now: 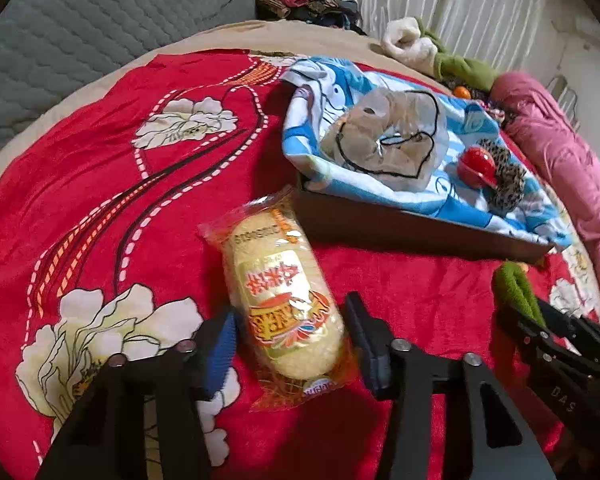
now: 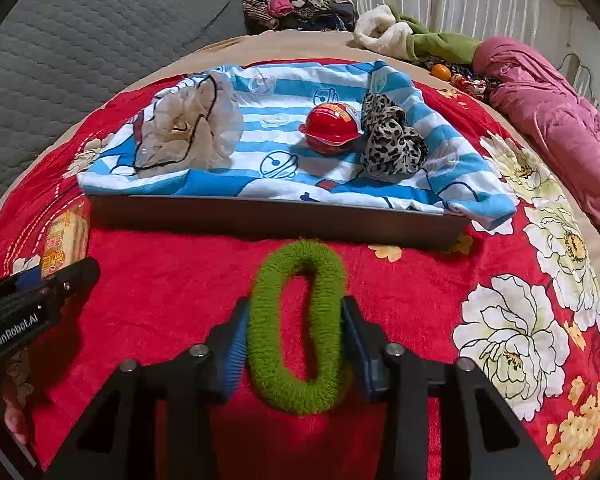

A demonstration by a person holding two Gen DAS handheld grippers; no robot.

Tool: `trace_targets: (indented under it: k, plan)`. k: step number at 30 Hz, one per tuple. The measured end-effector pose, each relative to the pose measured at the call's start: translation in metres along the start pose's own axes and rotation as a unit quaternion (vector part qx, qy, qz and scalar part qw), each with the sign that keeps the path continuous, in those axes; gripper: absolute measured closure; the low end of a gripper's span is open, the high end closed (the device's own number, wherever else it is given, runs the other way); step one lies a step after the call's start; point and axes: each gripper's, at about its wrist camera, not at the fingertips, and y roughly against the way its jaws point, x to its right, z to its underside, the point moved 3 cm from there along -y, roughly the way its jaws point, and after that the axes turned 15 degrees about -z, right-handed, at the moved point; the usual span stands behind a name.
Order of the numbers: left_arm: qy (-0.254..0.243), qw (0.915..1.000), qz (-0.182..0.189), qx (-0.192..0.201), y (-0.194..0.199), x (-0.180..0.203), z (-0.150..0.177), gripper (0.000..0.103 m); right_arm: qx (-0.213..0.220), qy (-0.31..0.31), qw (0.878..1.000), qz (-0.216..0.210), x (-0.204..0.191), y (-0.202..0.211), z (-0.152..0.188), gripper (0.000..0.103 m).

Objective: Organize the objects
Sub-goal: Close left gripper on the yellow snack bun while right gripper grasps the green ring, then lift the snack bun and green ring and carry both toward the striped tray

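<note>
A clear packet of pale noodles (image 1: 276, 280) lies on the red flowered blanket (image 1: 100, 168). My left gripper (image 1: 288, 308) is shut on it, with a pad against each long side. A fuzzy green hair ring (image 2: 262, 340) rests on the blanket just in front of a dark tray (image 2: 276, 216). My right gripper (image 2: 295, 304) is shut on the ring, which is squeezed into a narrow oval. The tray is lined with a blue-striped cloth (image 2: 284, 128). On the cloth sit a sheer beige scrunchie (image 2: 184, 132), a red egg-shaped capsule (image 2: 330, 128) and a leopard-print scrunchie (image 2: 392, 144).
A pink garment (image 2: 560, 120) lies along the right edge of the bed. Cream and green fabric (image 2: 420, 40) and a pile of clothes (image 2: 292, 4) sit behind the tray. A grey quilted cushion (image 2: 80, 40) stands at the back left. A hand (image 2: 14, 416) holds the left gripper.
</note>
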Motion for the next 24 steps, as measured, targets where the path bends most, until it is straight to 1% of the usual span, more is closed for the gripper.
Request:
trace_targets:
  k: [1,3,10,16,24]
  plan:
    - [0.000,1.0000,0.007,-0.001,0.001,0.000,0.000,0.055,0.001,0.000,1.000,-0.003,-0.001,0.001,0.000,0.063]
    - [-0.005,1.0000,0.004,0.003,0.004,0.002,0.001,0.056,0.002,0.002,1.000,-0.009,-0.003,0.004,0.001,0.065]
    - [-0.017,0.9998,-0.005,0.009,0.009,0.005,0.007,0.057,0.005,0.004,1.000,-0.020,-0.010,0.009,0.003,0.067]
    - [-0.020,0.9998,0.000,0.010,0.014,0.004,0.010,0.058,0.004,0.007,1.000,-0.027,-0.015,0.011,0.006,0.075]
    - [-0.026,0.9994,0.003,0.021,0.028,0.004,0.014,0.058,0.013,0.003,0.999,-0.032,-0.016,0.021,0.009,0.077]
